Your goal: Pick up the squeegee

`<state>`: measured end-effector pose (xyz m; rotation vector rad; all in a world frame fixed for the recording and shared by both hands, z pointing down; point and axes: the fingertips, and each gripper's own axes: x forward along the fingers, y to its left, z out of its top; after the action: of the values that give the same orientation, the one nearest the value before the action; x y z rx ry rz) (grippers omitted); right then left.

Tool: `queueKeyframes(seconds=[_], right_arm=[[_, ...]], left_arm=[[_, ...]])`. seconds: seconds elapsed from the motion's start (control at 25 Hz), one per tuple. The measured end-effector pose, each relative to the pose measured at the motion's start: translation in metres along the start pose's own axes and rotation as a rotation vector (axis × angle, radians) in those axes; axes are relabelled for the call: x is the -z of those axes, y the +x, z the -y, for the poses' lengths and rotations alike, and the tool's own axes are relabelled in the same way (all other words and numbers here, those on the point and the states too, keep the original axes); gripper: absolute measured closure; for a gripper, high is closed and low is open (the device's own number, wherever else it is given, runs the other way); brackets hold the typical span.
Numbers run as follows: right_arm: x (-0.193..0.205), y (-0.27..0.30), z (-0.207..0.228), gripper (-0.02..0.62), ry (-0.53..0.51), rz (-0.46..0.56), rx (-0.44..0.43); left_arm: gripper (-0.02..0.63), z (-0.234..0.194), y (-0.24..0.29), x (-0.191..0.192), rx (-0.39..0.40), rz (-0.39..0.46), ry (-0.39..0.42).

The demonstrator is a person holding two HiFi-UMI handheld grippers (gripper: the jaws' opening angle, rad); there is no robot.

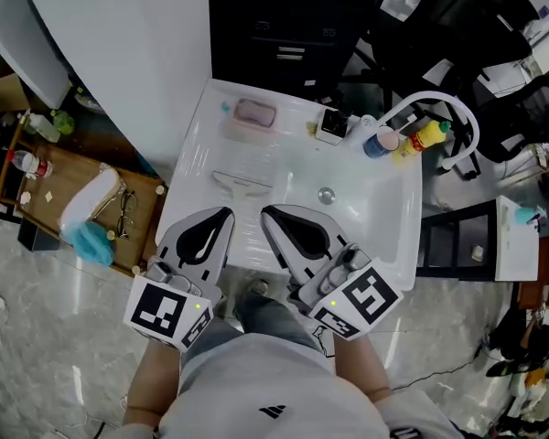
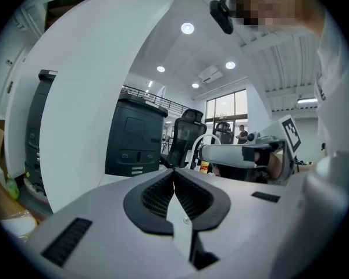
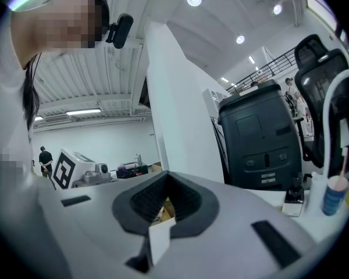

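Head view puts your left gripper (image 1: pixel 221 214) and right gripper (image 1: pixel 269 214) side by side over the near edge of the white sink (image 1: pixel 198 135), both pointing away from you. The squeegee (image 1: pixel 242 184) is a pale T-shape lying flat on the sink's left part, just ahead of your left gripper's tips and touching neither gripper. A pink block (image 1: pixel 254 112) sits farther back on that same side. The drain (image 1: pixel 326 194) is to the right of the squeegee, and a blue-capped bottle (image 1: pixel 380 143) and a yellow bottle (image 1: pixel 420 139) stand by the curved white faucet (image 1: pixel 439 101) at the far right corner.

Left gripper view shows your left gripper (image 2: pixel 174 171) with its jaws pressed together and nothing between them. Right gripper view shows your right gripper (image 3: pixel 166 174) closed the same way, empty
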<state>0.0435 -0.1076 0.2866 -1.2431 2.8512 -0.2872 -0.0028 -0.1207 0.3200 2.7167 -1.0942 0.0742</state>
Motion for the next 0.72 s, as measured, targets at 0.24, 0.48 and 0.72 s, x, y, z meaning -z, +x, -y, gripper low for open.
queueKeyframes(seconds=[0.24, 0.48, 0.72], right_arm=[[0.002, 0.003, 0.01, 0.586, 0.015, -0.01, -0.04], [0.009, 0.009, 0.017, 0.586, 0.033, -0.028, -0.074], [0.018, 0.013, 0.027, 0.586, 0.063, -0.047, -0.094]], left_arm=[[0.592, -0.005, 0.012, 0.025, -0.039, -0.077, -0.002], [0.591, -0.015, 0.025, 0.052, -0.086, -0.153, -0.006], [0.59, -0.024, 0.04, 0.078, -0.119, -0.223, -0.026]])
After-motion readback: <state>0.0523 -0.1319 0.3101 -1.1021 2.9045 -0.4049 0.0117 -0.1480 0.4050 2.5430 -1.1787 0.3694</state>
